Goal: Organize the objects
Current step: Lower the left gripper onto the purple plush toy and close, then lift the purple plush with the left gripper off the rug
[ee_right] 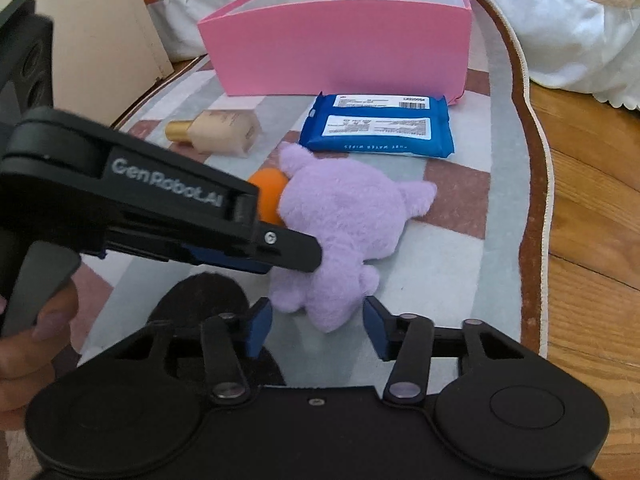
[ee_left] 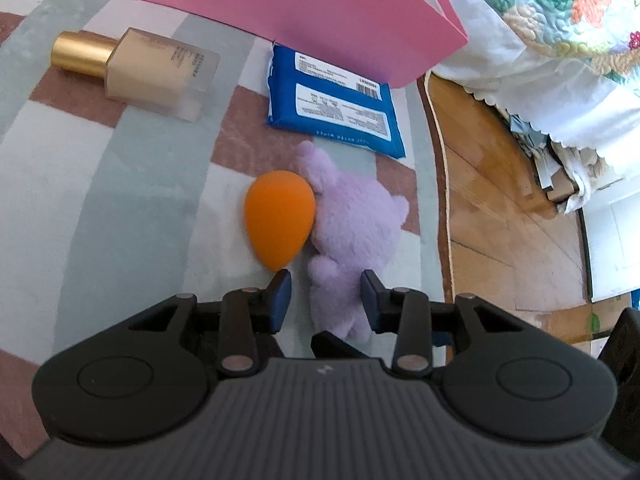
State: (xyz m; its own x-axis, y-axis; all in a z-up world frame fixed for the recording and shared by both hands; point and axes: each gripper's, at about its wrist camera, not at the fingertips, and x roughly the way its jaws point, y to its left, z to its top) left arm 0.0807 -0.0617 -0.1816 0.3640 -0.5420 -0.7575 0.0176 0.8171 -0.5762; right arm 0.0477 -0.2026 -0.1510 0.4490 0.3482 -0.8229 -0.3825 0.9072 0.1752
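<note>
On a checked rug (ee_right: 448,264) lie several things. Far from the cameras stands a pink box (ee_right: 340,44), open at the top, and just in front of it lies a blue pack of wipes (ee_right: 380,128), its far edge under the box wall in the left wrist view. To the left of the pack a foundation bottle (ee_right: 224,134) with a gold cap lies on its side. Nearer sits an orange sponge (ee_left: 280,220), egg-shaped, touching the left side of a purple plush toy (ee_right: 344,236). Past the right edge of the rug there is wooden floor (ee_right: 592,216) and a bed with a flowered quilt (ee_left: 560,12).

The left gripper (ee_left: 326,300) has the lower part of the plush toy between its blue pads, which stand narrow (whether the pads really press the fur, I cannot tell). In the right wrist view this gripper reaches in from the left and hides most of the sponge.

The right gripper (ee_right: 318,326) is about half open, and the near foot of the toy lies between its fingers without clear contact. A person's hand (ee_right: 24,356) is visible at the left edge.
</note>
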